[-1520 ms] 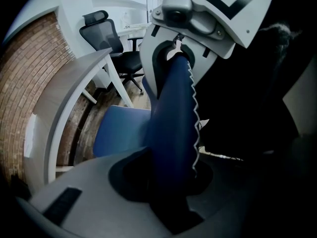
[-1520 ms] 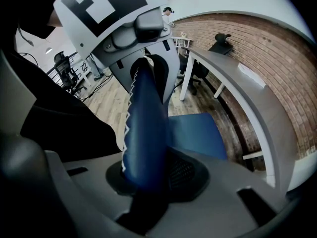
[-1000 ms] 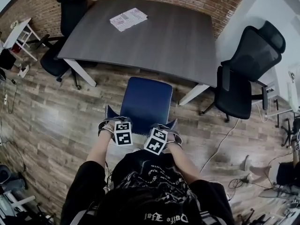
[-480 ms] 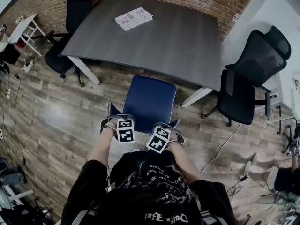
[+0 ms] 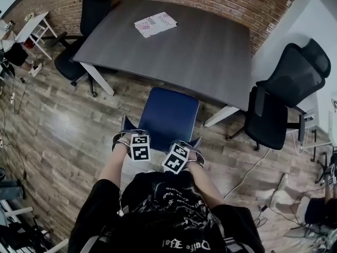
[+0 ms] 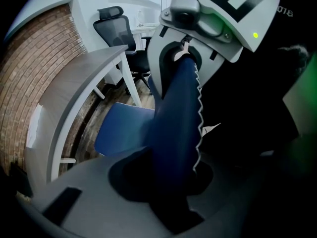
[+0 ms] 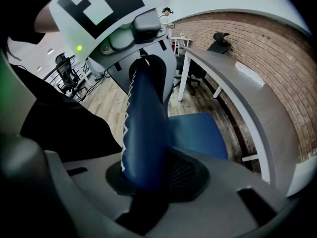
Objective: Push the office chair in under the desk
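The office chair has a blue seat and a blue backrest with white stitching. It stands just in front of me, with the seat's front edge at the near edge of the dark grey desk. My left gripper is shut on the backrest's top edge near its left corner. My right gripper is shut on it near the right corner. In the left gripper view the backrest runs down into the left gripper. The right gripper view shows the backrest clamped in the right gripper.
A black mesh office chair stands right of the desk, and another black chair at its far left end. White desk legs flank the seat. A printed sheet lies on the desk. Cables trail over the wooden floor at right.
The blue chair, both grippers and I have moved forward toward the desk. The gap between the seat's front edge and the desk edge has closed. Both grips are unchanged.
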A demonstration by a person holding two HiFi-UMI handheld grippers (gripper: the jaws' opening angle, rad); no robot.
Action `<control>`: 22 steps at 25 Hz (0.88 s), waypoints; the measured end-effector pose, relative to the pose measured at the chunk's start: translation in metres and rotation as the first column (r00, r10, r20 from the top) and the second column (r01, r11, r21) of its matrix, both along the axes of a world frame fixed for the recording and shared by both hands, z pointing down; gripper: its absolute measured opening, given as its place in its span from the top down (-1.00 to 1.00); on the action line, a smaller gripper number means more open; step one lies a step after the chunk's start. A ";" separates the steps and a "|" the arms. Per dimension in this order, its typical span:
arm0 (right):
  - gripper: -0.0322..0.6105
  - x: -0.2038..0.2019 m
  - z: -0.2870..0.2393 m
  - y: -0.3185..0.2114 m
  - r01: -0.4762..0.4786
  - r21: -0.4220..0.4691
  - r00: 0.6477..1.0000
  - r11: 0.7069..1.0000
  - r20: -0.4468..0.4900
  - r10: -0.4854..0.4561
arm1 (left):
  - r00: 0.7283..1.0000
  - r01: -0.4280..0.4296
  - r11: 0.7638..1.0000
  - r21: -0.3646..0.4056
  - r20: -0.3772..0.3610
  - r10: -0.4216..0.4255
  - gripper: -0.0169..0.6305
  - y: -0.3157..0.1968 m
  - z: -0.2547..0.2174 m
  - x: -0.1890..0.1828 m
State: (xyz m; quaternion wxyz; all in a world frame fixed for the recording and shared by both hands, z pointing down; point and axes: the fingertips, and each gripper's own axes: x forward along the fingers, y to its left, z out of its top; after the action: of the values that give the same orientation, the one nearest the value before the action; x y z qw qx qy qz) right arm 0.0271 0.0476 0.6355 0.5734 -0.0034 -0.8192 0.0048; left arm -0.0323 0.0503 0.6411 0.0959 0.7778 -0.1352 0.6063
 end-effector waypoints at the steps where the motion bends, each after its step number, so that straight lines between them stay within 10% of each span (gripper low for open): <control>1: 0.62 0.001 0.000 -0.002 0.002 -0.003 1.000 1.000 0.000 -0.002 | 1.000 0.003 1.000 0.000 0.001 -0.003 0.63 -0.003 0.000 0.001; 22: 0.61 -0.001 -0.004 -0.033 0.019 -0.013 1.000 1.000 -0.002 -0.019 | 1.000 0.029 0.999 -0.015 0.002 -0.029 0.62 -0.033 -0.005 -0.001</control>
State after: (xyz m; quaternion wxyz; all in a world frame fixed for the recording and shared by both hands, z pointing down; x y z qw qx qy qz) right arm 0.0264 0.0146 0.6312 0.5742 -0.0148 -0.8186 0.0049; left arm -0.0336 0.0178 0.6364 0.1106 0.7744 -0.1421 0.6065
